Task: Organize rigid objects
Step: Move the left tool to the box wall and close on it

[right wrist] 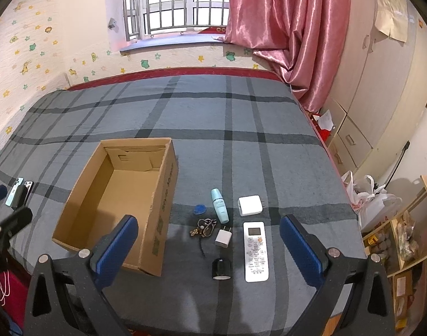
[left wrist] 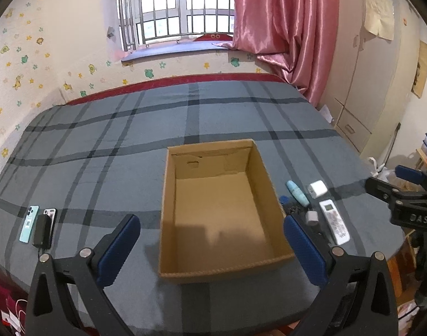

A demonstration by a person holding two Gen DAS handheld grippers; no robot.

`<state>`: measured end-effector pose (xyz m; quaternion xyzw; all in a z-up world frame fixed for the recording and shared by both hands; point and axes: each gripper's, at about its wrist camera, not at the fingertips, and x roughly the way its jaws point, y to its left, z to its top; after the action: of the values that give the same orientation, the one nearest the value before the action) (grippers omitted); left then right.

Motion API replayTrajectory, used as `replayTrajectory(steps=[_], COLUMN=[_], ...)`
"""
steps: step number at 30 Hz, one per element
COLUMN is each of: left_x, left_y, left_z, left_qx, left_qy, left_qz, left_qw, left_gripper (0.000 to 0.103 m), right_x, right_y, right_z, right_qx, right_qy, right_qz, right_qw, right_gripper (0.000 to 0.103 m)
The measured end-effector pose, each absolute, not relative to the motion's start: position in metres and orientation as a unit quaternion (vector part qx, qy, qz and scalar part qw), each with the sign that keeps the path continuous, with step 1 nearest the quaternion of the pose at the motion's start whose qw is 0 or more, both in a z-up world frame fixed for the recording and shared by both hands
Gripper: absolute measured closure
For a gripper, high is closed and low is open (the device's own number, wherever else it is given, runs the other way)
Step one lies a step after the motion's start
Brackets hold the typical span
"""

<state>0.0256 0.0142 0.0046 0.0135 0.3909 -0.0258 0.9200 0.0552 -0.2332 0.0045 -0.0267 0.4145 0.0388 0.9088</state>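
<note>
An open, empty cardboard box stands on the plaid bed. Right of it lie a white remote, a white square charger, a light-blue bottle, a small white plug, a black cylinder, a key bunch and a blue tag. Left of the box lie two phones and a black adapter. My left gripper is open above the box's near end. My right gripper is open above the small items.
The bed fills the view, with a wall and window behind. A pink curtain and a wardrobe stand on the right. Plastic bags and shelves lie off the bed's right edge.
</note>
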Motion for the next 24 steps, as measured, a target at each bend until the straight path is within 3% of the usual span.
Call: replayTrajectory(steps=[24], left_x=[0.133], left_y=[0.079], left_z=[-0.105], left_qx=[0.032], left_qy=[0.457], left_qz=[0.038], left_qw=[0.888], left_gripper=[0.000], right_x=[0.095], right_y=[-0.248], right_z=[-0.046], right_qx=[-0.022], right_qy=[0.460], right_qz=[0.029], right_qw=[0.887], right_gripper=[0.000])
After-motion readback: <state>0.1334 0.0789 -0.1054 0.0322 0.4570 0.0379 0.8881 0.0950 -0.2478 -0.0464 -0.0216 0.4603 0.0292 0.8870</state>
